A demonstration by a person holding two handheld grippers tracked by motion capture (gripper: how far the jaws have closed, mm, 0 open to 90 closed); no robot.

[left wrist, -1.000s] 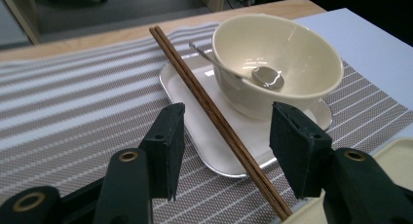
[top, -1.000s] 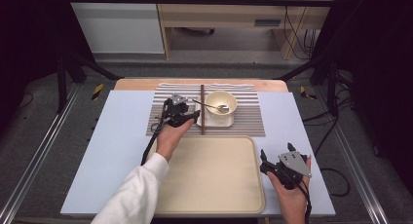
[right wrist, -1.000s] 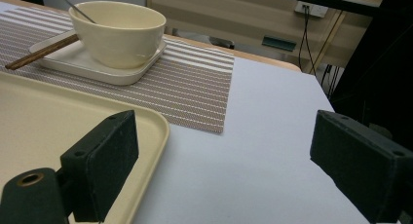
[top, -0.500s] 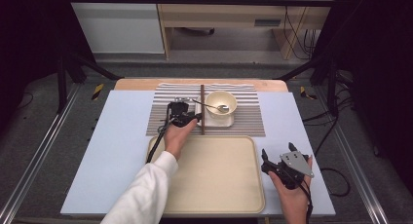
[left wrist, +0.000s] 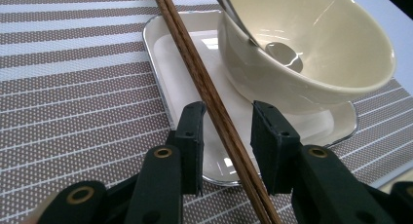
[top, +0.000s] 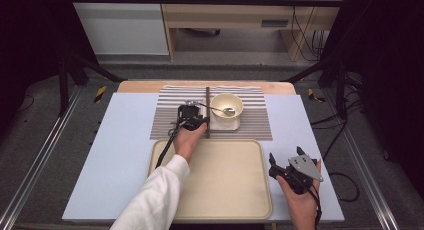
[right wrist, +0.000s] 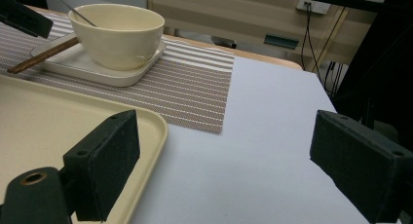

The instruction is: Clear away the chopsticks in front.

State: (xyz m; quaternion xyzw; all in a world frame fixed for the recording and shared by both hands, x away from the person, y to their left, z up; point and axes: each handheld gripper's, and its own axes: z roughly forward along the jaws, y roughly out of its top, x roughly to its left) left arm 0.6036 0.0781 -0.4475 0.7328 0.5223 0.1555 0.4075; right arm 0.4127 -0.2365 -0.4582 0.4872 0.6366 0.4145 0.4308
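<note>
Chopsticks point(left wrist: 214, 100) lie between the left tool point(left wrist: 226, 131), its jaws closing, seemingly not yet clamped.

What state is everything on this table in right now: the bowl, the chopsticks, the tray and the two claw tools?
Bowl: upright on a small plate, spoon inside.
Chopsticks: lying across the plate's edge, between the left gripper's jaws.
Left gripper: jaws just closing, pads not yet pressing.
Tray: flat, nothing on it.
Right gripper: wide open, holding nothing.
</note>
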